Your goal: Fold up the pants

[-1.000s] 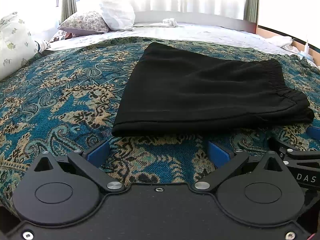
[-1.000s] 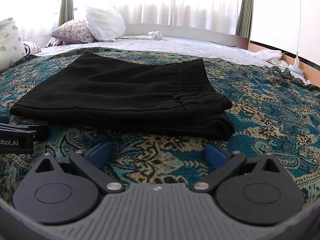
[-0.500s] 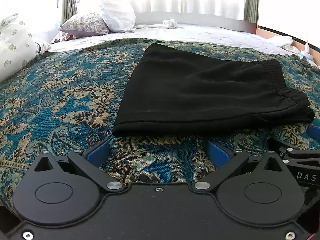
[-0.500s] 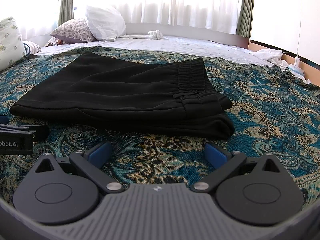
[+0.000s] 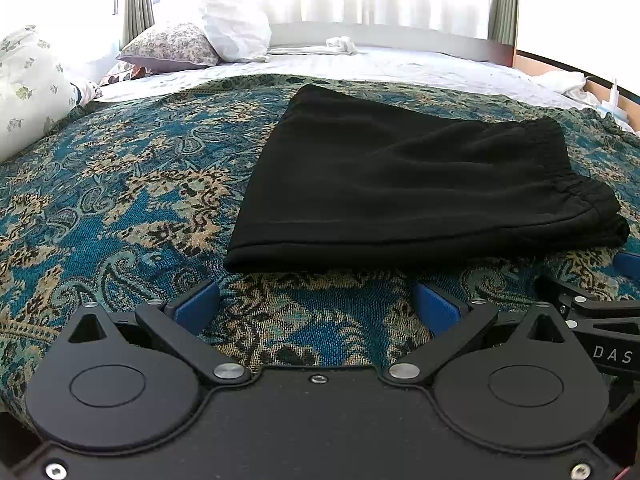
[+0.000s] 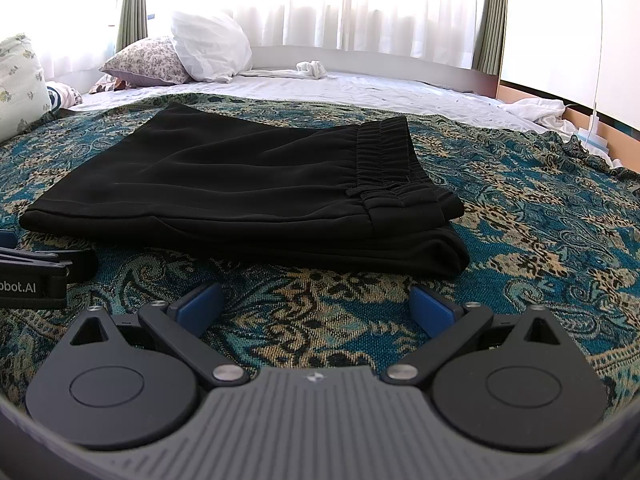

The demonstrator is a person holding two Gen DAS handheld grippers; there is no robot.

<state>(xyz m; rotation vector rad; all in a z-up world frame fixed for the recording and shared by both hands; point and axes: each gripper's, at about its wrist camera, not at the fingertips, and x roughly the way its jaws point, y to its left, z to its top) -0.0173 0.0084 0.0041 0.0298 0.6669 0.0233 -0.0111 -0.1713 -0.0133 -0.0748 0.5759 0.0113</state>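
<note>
Folded black pants point(image 5: 408, 184) lie at 12 o'clock on the patterned bedspread point(image 5: 120, 200); left hand-held gripper point(image 5: 316, 308) and right hand-held gripper point(image 6: 316, 308) gape wide, empty.

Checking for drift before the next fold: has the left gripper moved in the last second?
No. In the left wrist view the black pants and the floral pillow sit where they did against the left gripper, whose jaws stay open.

One pants point(image 5: 400, 184), two grippers point(image 5: 316, 308) point(image 6: 316, 306), three pillows point(image 6: 208, 46).

The frame edge cuts off the right hand-held gripper point(image 5: 624, 276) and the floral pillow point(image 5: 28, 88).
</note>
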